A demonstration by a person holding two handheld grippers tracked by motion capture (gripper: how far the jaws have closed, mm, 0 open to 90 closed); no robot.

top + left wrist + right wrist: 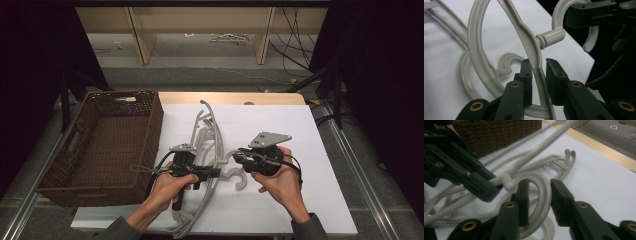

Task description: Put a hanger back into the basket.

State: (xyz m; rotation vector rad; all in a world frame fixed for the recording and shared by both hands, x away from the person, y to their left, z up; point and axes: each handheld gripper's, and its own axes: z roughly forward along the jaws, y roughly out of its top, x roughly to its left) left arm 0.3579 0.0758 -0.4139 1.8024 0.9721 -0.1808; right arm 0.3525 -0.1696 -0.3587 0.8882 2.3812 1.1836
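With the left gripper [537,67] clenched on the top hanger [529,47] mid-bench and the right gripper [539,188] seemingly loose around its hook [544,192], lift slowly to untangle it.

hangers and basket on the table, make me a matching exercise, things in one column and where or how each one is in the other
Things:
1. left gripper
2. right gripper
3. basket
4. white sheet

Place or state:
A. left part of the table, brown woven
B. fingers around the curved hook of a hanger
C. covers the table under the hangers
D. fingers clamped on a hanger's thin bar near its neck

Pairs: 1-D, 2-B, 3-A, 4-C
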